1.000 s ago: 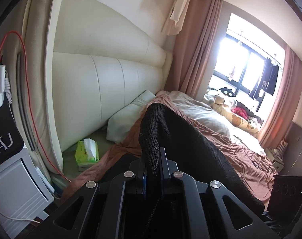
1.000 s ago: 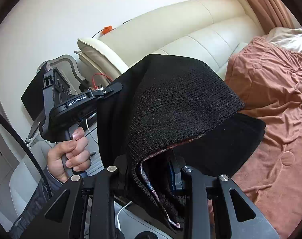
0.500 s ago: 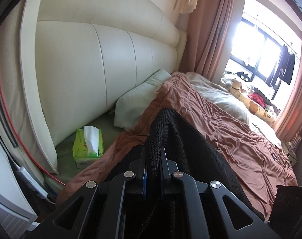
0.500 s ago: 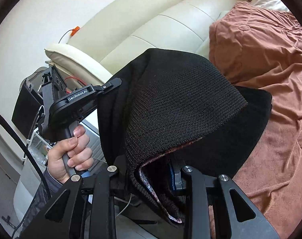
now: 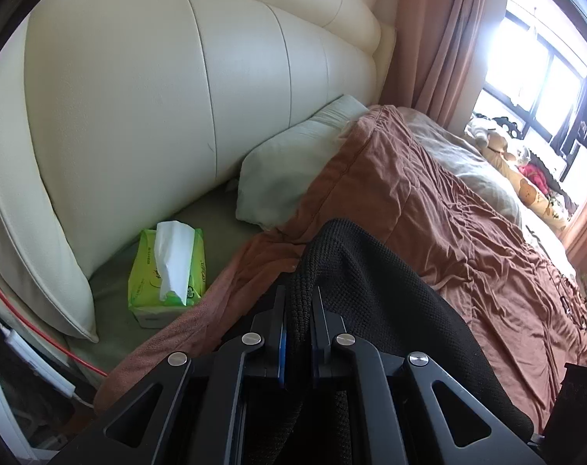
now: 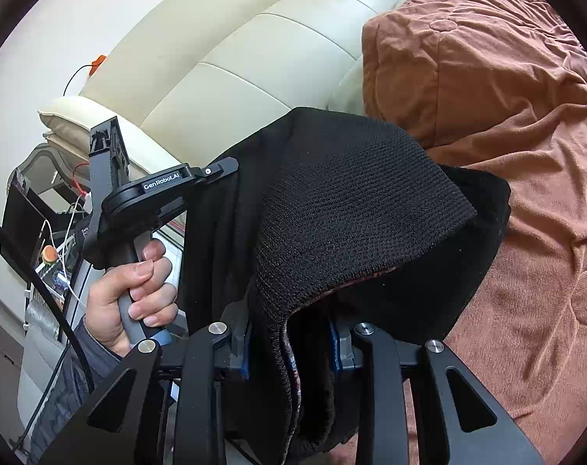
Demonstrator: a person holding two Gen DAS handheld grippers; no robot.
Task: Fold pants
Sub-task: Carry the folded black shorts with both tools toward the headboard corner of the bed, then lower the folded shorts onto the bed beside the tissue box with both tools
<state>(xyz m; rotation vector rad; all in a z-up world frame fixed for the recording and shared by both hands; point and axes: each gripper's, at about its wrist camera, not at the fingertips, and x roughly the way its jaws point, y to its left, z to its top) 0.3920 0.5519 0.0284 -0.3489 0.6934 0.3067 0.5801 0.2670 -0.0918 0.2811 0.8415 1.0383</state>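
Observation:
The black knit pants (image 5: 375, 294) hang between both grippers above the near edge of the bed. My left gripper (image 5: 298, 310) is shut on a fold of the pants; the cloth drapes over it to the right. My right gripper (image 6: 291, 343) is shut on a thick bunch of the pants (image 6: 355, 201), whose ribbed band arches over its fingers. The left gripper (image 6: 216, 168) also shows in the right wrist view, held in a hand, clamped on the cloth's left edge.
A brown quilt (image 5: 468, 213) covers the bed. A cream padded headboard (image 5: 177, 89) stands behind it, with a pale pillow (image 5: 293, 166) and a green tissue pack (image 5: 167, 267) on the sheet. Curtains and a bright window (image 5: 526, 77) are at the far right. Cables and electronics (image 6: 53, 240) sit left of the bed.
Both grippers have tilted down and moved toward the bed with the pants. The quilt and tissue pack now fill more of the left wrist view. Both grips are unchanged.

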